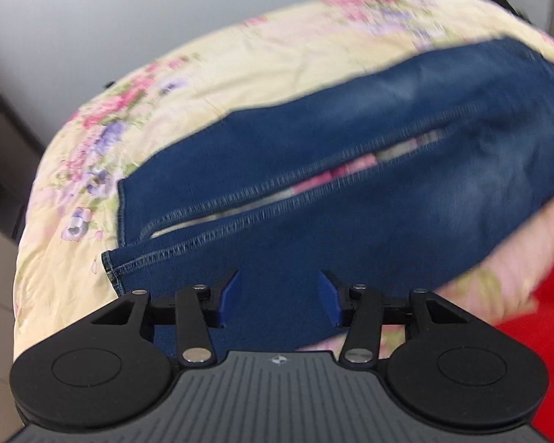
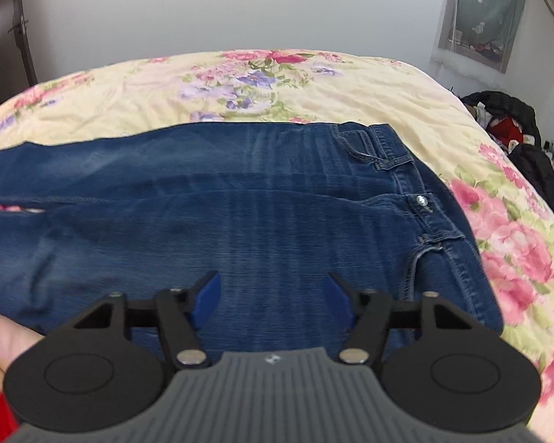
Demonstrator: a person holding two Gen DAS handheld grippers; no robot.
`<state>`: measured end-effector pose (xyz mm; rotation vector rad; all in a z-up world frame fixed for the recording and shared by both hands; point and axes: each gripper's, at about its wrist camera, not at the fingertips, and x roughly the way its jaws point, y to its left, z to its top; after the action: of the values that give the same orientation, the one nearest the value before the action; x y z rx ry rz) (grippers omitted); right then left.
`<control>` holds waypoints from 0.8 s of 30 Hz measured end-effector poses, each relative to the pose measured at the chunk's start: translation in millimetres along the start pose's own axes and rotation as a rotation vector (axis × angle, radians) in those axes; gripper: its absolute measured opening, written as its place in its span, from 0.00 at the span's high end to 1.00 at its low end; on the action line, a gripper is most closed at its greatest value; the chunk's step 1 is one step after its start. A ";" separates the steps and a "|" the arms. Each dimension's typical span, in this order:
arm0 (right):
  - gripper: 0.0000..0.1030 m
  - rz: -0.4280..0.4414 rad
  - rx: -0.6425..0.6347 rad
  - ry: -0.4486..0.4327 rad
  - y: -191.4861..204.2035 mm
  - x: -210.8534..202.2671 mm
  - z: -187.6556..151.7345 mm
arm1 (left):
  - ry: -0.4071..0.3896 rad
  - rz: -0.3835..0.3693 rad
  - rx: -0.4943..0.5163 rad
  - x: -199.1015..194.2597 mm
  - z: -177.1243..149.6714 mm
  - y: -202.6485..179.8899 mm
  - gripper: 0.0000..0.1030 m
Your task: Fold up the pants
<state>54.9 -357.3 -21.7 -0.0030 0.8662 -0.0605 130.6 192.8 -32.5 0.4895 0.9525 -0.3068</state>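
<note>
Both grippers, left [image 1: 279, 297] and right [image 2: 273, 297], hover spread wide over jeans [image 2: 240, 214] lying flat on the bedspread [image 2: 277, 85] (unfolded, apparently); next, pinch an edge.

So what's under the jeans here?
The jeans lie flat on a floral bedspread, which shows through the gap between the legs. Anything else beneath the denim is covered.

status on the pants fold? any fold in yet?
Done: the jeans lie spread flat on the floral bedspread, both legs side by side with a strip of bedspread showing between them. In hand: nothing. The left gripper is over the leg end, the right gripper is near the waistband, both jaws open. Left: every fold, no layer doubled yet.
</note>
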 end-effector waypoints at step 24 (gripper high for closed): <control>0.74 -0.018 -0.071 0.127 -56.0 27.6 -32.7 | 0.205 0.187 0.206 54.1 -27.2 1.3 0.92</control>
<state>44.9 -413.9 -62.4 -0.0744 0.9950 -0.0469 141.9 206.2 -90.5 0.8057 1.0708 -0.1886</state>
